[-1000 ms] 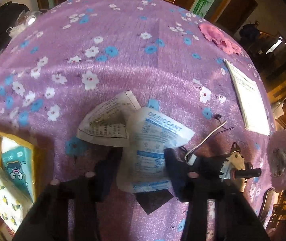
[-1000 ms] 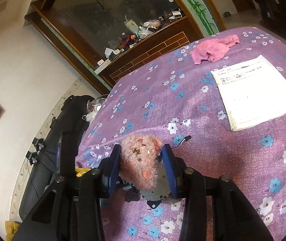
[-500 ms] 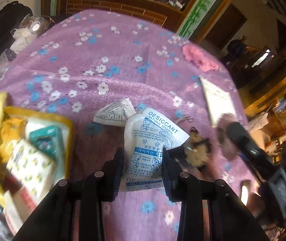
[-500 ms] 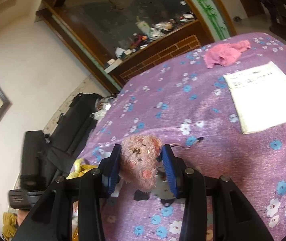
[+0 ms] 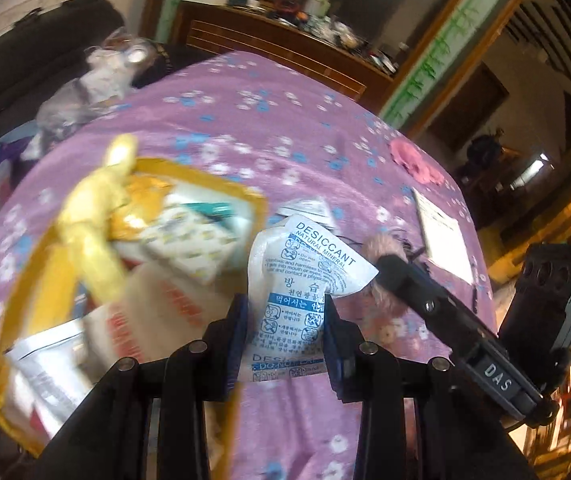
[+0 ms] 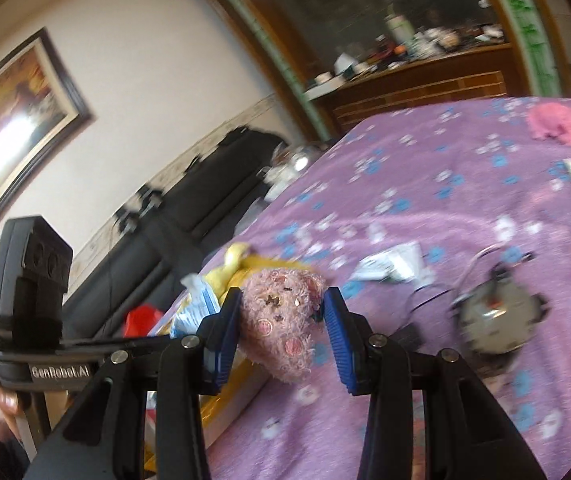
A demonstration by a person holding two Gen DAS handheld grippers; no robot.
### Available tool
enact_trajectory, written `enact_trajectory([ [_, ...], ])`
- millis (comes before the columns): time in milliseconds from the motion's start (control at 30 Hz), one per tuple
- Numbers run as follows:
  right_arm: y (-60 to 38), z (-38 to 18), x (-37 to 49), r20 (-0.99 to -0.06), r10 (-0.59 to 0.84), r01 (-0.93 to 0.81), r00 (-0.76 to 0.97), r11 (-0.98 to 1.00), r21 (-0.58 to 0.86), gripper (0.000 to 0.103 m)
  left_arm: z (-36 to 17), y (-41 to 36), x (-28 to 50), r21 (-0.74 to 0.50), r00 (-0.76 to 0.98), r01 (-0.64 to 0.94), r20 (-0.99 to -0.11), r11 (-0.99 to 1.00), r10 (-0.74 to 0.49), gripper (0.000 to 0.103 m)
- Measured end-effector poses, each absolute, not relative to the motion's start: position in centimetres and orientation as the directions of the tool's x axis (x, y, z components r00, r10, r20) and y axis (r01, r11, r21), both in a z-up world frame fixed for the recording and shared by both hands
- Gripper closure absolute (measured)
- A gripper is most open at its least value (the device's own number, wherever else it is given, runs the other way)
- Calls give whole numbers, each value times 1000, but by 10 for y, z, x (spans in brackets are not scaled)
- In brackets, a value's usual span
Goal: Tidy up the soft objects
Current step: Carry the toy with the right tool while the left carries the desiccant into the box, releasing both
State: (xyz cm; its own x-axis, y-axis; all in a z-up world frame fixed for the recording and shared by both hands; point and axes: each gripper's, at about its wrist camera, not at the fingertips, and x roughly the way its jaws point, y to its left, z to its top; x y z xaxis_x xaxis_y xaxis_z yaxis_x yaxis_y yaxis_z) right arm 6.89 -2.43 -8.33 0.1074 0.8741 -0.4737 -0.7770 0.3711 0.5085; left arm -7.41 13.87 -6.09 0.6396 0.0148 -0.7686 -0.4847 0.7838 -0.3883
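My left gripper [image 5: 285, 332] is shut on a white desiccant pouch [image 5: 297, 280] with blue print, held above the purple flowered tablecloth [image 5: 269, 132] at the right edge of a yellow bag [image 5: 221, 184]. The bag lies open with tissue packs and sachets inside. My right gripper [image 6: 283, 320] is shut on a pink fluffy toy [image 6: 281, 320], held over the cloth beside the same yellow bag [image 6: 241, 264]. In the left wrist view the right gripper [image 5: 381, 264] and the pink toy [image 5: 381, 246] show just to the right of the pouch. The left gripper's body [image 6: 33, 312] shows at the left of the right wrist view.
A second white pouch [image 6: 395, 266] and a small round clock with wires [image 6: 493, 322] lie on the cloth. A white paper pad [image 5: 443, 240] and a pink cloth [image 5: 415, 160] lie farther off. A dark sofa [image 6: 205, 200] stands past the table's left edge, a wooden sideboard [image 5: 285, 44] behind.
The left gripper closed on the desiccant pouch, lifted it off the cloth and carried it left toward the yellow bag. The right gripper swung left with the pink toy toward the bag.
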Motion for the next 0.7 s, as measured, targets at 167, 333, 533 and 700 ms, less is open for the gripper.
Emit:
enact_trajectory([
  [167,-8,-94,46,-493,870,-795,11,307,524,62,-71,161,-102,-403,636,-531,-771,745,37,67],
  [333,0,-97,31,-505,863,-818,-16,279,503,62,-71,178,-123,-423,650,-549,-758,721,50,67],
  [533,6,-102,27,-510,860,-829,-36,259,495,62,-70,192,-146,-423,658,-561,-750,712,74,67],
  [700,11,-103,21,-509,859,-843,-51,236,483,62,-73,195,-161,-397,650,-562,-754,725,91,67],
])
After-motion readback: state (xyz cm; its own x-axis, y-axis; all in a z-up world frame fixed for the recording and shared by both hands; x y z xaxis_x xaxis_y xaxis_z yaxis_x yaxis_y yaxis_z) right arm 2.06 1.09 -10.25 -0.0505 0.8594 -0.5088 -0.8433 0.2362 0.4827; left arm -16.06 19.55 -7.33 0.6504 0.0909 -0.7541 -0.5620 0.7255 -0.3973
